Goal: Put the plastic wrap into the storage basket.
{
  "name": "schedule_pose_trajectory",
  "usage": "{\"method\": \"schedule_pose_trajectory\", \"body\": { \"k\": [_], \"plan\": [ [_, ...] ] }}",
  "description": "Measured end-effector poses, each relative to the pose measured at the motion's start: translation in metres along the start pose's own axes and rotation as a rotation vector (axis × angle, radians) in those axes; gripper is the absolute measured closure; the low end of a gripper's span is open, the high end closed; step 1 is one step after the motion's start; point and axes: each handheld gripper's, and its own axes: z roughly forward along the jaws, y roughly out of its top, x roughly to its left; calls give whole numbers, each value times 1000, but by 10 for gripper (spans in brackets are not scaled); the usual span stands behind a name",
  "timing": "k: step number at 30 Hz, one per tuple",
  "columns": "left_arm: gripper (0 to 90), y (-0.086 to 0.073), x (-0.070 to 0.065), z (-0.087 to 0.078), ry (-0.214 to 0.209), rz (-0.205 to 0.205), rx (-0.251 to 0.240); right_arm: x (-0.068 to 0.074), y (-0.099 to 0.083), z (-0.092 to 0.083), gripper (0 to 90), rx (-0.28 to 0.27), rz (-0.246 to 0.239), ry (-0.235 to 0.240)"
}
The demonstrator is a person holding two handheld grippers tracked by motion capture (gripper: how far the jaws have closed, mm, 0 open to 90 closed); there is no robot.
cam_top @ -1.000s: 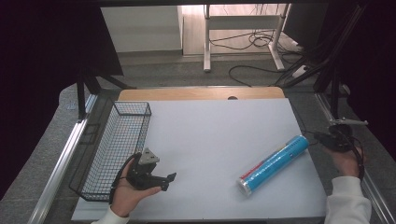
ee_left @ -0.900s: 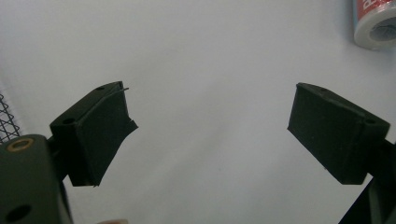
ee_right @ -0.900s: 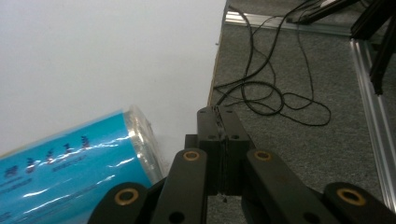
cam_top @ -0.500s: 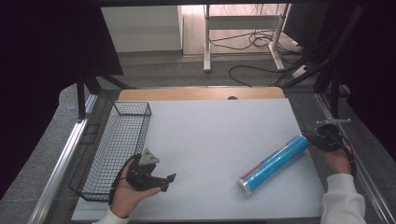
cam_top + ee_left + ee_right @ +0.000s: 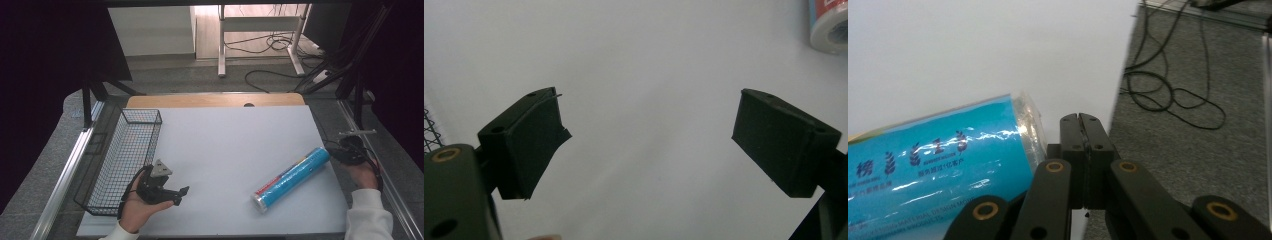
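1. White counter (image 5: 225,150), cables on the floor behind; wire basket (image 5: 125,155) along its left edge.
2. Blue roll (image 5: 292,178) lies diagonally near the right edge.
3. Right hand-held gripper (image 5: 1081,120), jaws pressed together, sits just beside the roll's end, having drifted closer; probably lining up.
4. Left hand-held gripper (image 5: 644,140) spread wide, unmoved, near the front-left corner.

Lab or workshop recording bench, white table (image 5: 225,150), dark curtains (image 5: 45,55), loose floor cables (image 5: 272,45), metal stand (image 5: 260,30)

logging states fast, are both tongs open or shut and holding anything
Left tongs: open, holding nothing, over the bare white table.
Right tongs: shut on nothing, beside the end of the blue roll.
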Motion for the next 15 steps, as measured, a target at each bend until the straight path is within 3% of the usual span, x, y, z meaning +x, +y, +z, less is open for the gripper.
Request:
{"method": "schedule_pose_trajectory", "body": {
  "k": [5, 15],
  "plan": [
    [126, -1, 0, -1, -3, 3, 0, 23, 4, -2, 897, 27, -52, 27],
    [126, -1, 0, -1, -3, 15, 2, 52, 1, -7, 896, 57, -81, 45]
  ]
}}
